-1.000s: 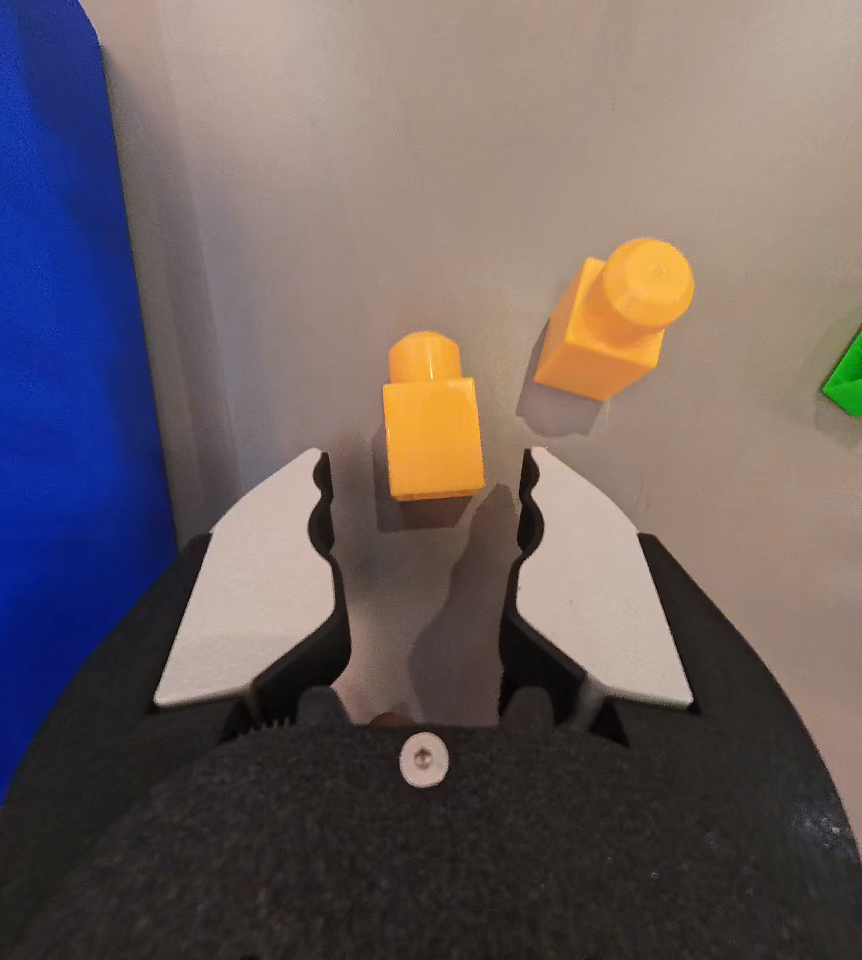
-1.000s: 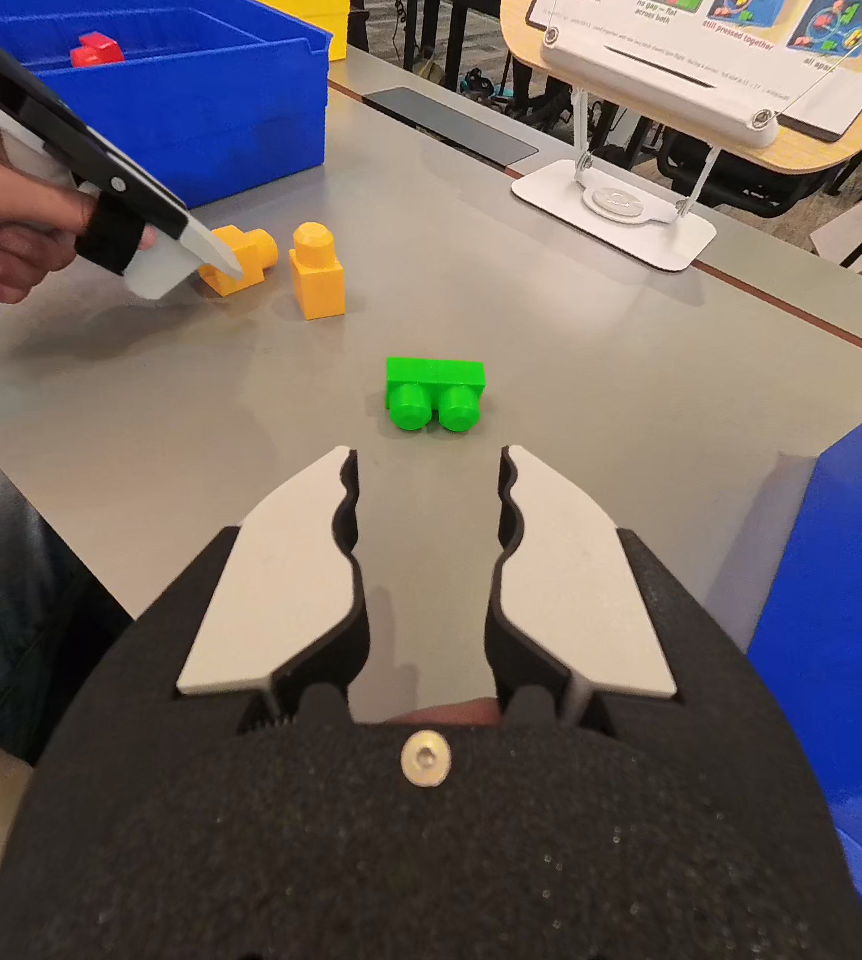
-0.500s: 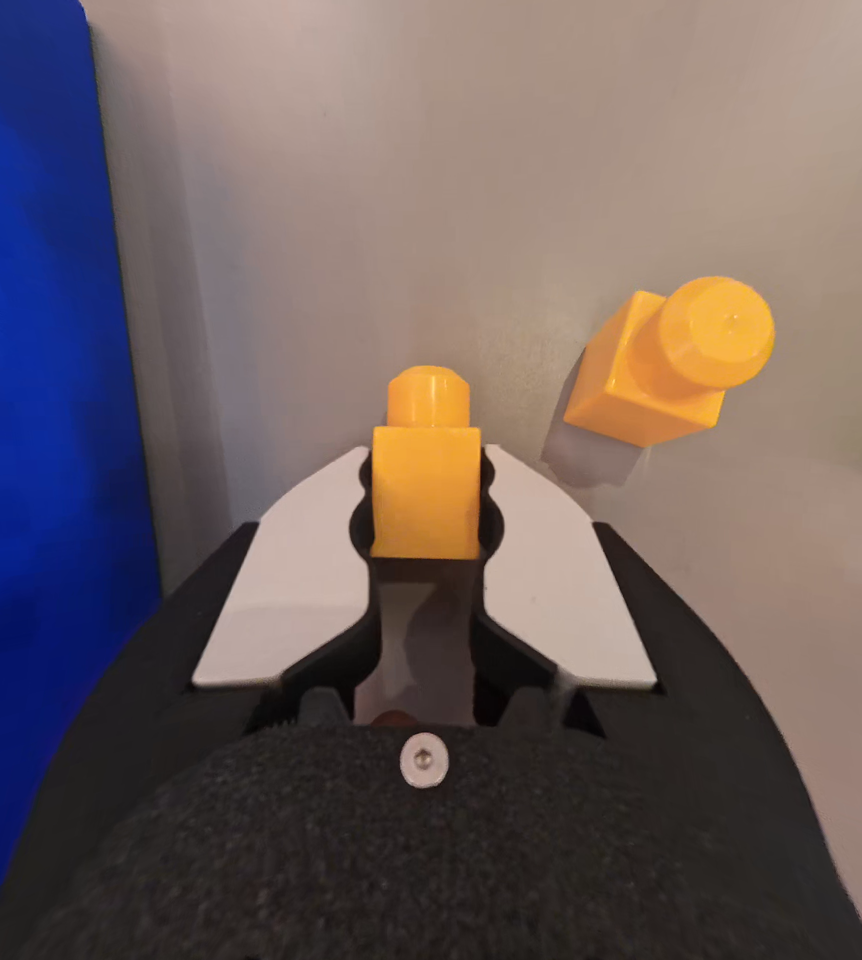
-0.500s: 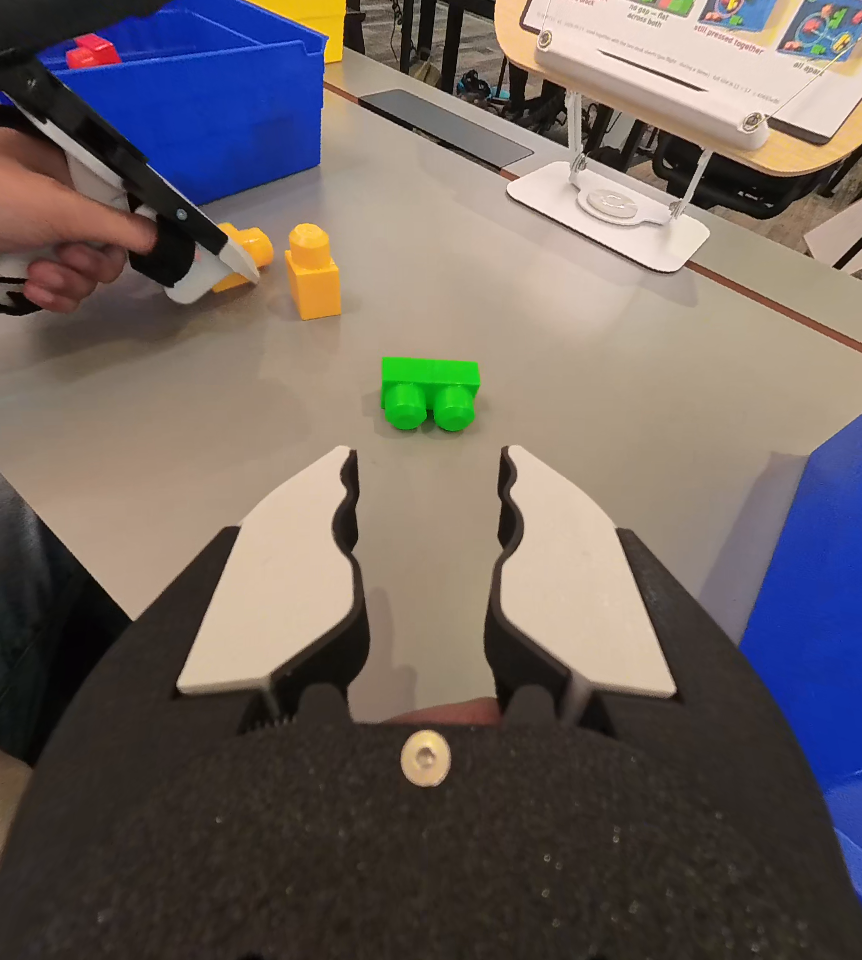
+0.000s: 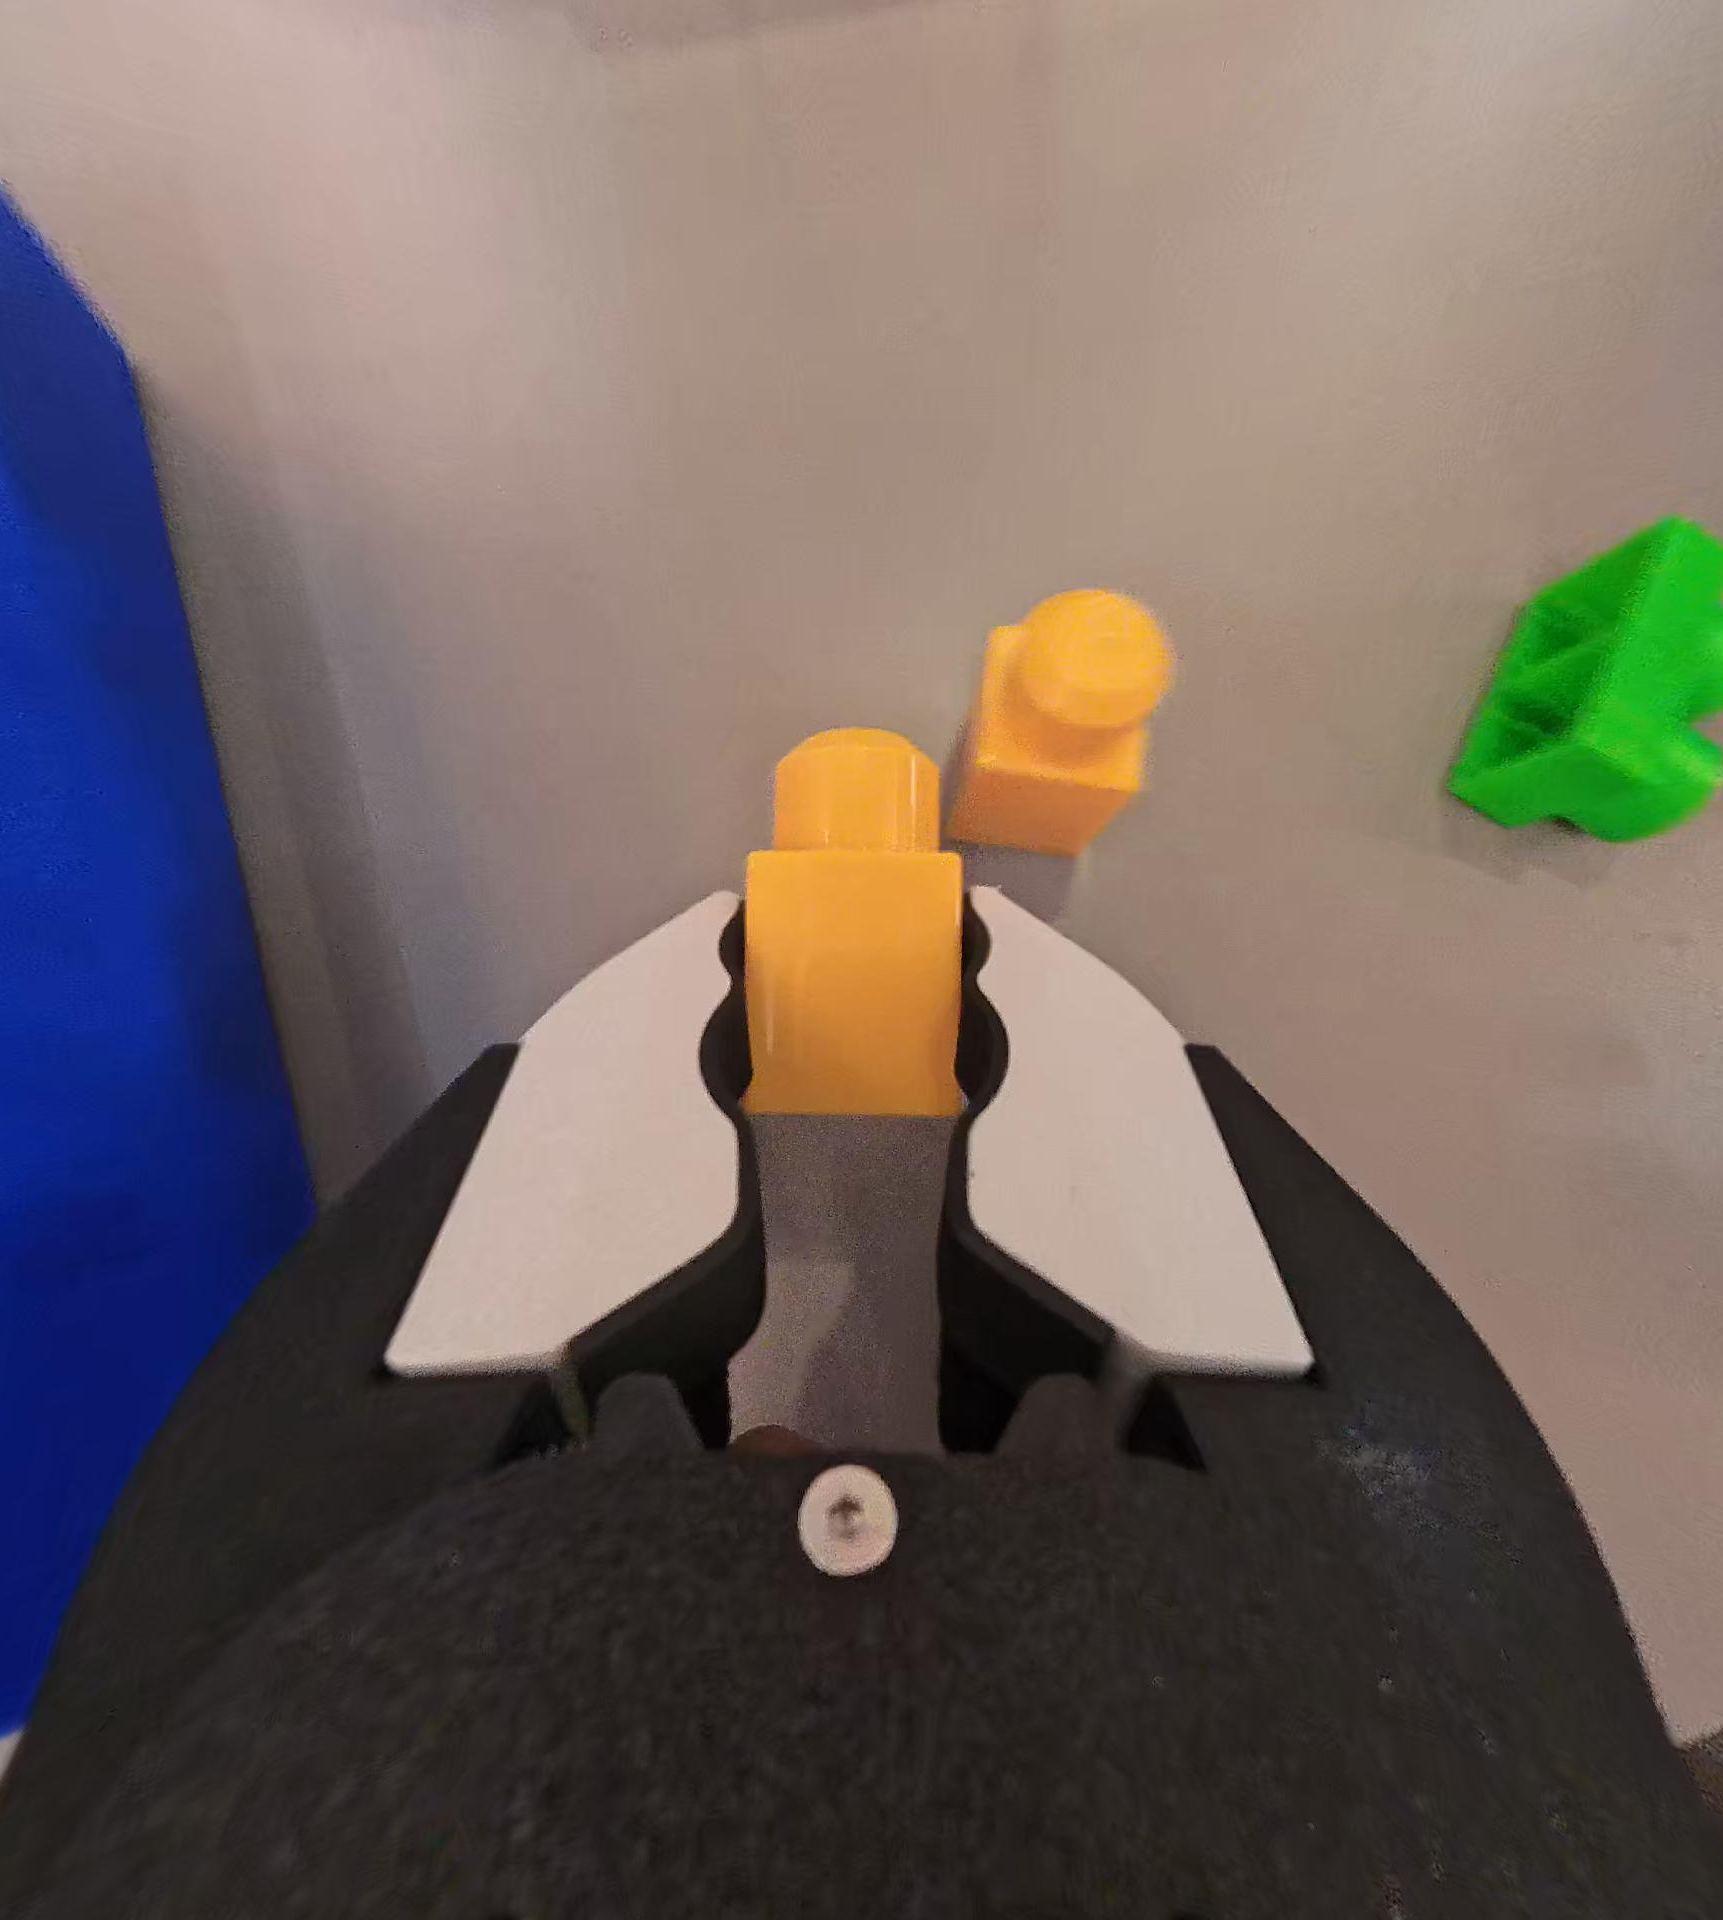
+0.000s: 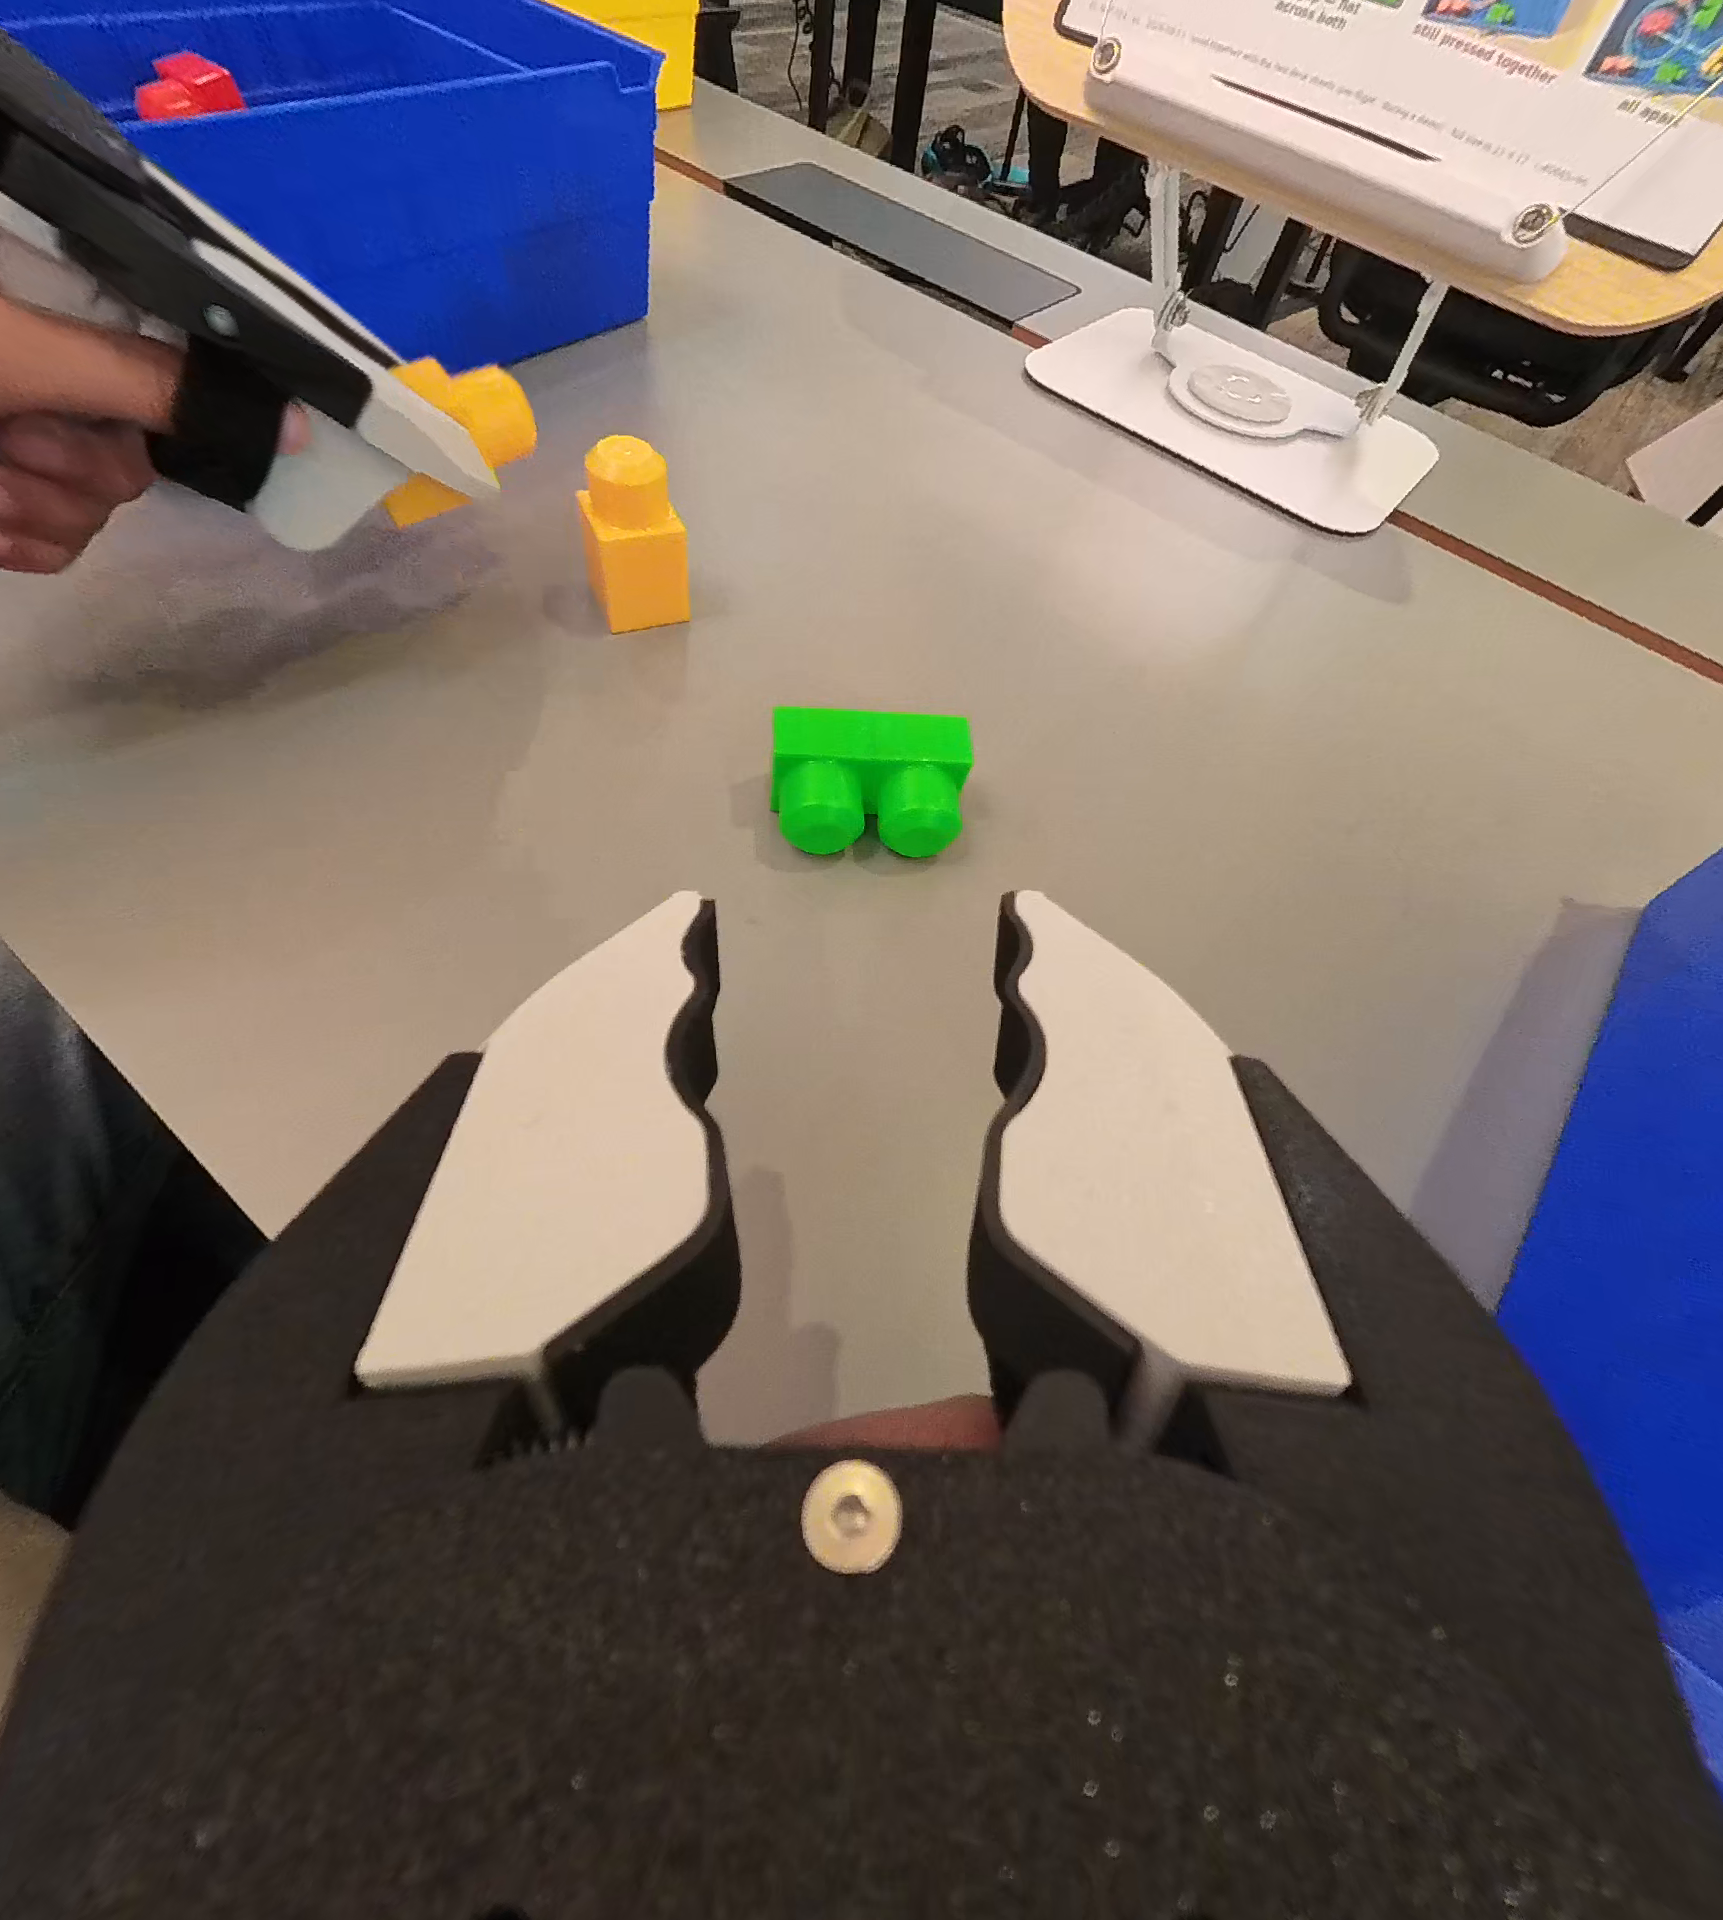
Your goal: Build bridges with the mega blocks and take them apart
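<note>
Your left tool [image 5: 855,925] clamped on orange block [image 5: 852,977], stud pointing away, block lifted off bench [image 6: 1200,727], angled down toward it. Your hand [image 6: 5,416] grips tool's handle at far left. Your right tool [image 6: 855,909] hovers low over near bench, fingers apart, nothing between. Second orange block [image 6: 633,540] stands upright, stud up, just right of held one. Green two-stud block [image 6: 867,774] lies on side, studs toward you, just beyond right tool. Blue bin [image 6: 400,177] far left, red block [image 6: 187,88] inside.
</note>
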`<state>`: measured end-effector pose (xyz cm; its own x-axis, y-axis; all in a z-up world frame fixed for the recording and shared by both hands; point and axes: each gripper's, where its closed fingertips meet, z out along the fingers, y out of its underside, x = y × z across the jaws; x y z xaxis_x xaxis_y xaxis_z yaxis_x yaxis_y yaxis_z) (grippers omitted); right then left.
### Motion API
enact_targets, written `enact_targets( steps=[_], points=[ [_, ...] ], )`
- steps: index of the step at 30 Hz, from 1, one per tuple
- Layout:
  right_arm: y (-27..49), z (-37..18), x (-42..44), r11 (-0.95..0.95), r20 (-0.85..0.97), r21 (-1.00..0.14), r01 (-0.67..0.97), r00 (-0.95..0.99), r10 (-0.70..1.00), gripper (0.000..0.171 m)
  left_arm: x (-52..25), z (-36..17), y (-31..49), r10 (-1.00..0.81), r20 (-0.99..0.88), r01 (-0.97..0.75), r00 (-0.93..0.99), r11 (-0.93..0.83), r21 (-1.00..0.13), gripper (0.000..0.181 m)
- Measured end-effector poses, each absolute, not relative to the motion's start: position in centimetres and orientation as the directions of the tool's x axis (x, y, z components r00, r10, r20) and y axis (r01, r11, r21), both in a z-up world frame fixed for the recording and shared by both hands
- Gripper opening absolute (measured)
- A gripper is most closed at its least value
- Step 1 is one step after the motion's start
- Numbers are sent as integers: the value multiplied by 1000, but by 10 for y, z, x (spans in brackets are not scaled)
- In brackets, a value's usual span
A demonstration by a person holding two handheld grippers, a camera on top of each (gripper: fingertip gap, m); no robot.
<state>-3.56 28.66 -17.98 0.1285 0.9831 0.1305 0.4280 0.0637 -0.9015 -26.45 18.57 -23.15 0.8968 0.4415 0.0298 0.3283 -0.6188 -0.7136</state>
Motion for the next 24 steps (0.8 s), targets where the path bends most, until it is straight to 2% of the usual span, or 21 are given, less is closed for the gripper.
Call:
enact_targets(
  steps=[3, 6, 11, 17, 24],
  points=[
    [288, -180, -35, 65, 135, -901, 429, 136, 981, 50, -254, -219, 180, 412, -32, 255, 911, -621, -741, 36],
    [288, -180, -37, 38, 100, -910, 413, 129, 987, 41, -228, -205, 180, 300, -17, 173, 954, -594, -786, 36],
    [276, -180, -52, 49, 69, -914, 403, 36, 997, 0, -177, -176, 185, 51, -115, -76, 992, -481, -874, 36],
    [242, -182, -88, 16, -75, -921, 390, -217, 973, 0, -131, -159, 195, -195, -188, -249, 963, -365, -897, 36],
    [226, -171, -106, 22, -96, -934, 357, -310, 946, 0, -111, -150, 200, -308, -93, -196, 947, -323, -926, 36]
  ],
)
